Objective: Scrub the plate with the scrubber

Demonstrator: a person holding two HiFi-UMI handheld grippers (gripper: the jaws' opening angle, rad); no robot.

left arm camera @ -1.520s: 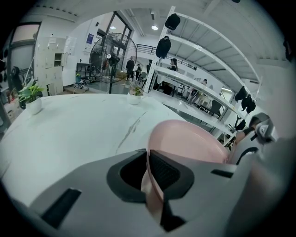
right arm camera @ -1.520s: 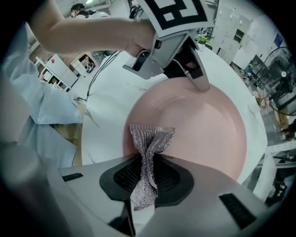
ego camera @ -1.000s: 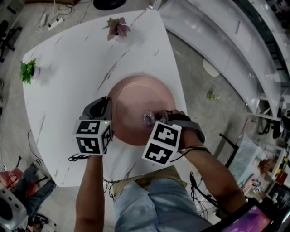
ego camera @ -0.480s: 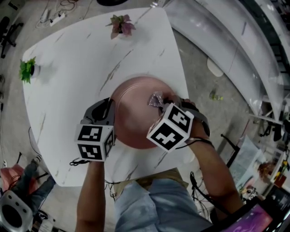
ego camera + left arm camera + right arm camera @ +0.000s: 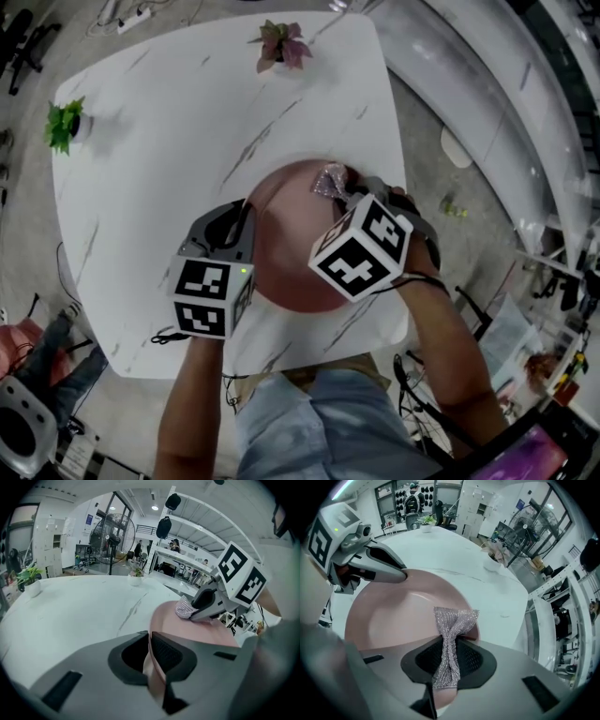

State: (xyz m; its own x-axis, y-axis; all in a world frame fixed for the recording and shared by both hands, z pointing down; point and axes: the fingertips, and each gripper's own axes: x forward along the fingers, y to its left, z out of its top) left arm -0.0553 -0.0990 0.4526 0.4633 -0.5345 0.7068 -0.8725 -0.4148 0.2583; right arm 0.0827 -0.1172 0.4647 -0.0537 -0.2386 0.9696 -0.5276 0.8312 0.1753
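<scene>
Head view, left to right.

- Small green plant at the far left corner of the white marbled table. A second plant with pinkish leaves stands at the far edge, well apart from the work.
- Left gripper sits at the left edge of the pink plate, with its marker cube toward the person. In the left gripper view its fingers are closed on the plate's rim, which passes edge-on between the two dark pads.
- The plate is on the near right part of the table, close to the table's edge and the person. Shallow, round, inside bare and pink.
- Scrubber: a silvery mesh strip at the plate's far right rim. In the right gripper view the scrubber is pinched at its middle, bow-like, and its free end fans out against the plate's inner surface just inside the rim.
- Right gripper reaches in from the plate's right side, its marker cube over the plate's near right part. Its fingers grip the scrubber firmly between the pads.
- The right gripper view also shows the left gripper across the plate, holding the opposite rim.
</scene>
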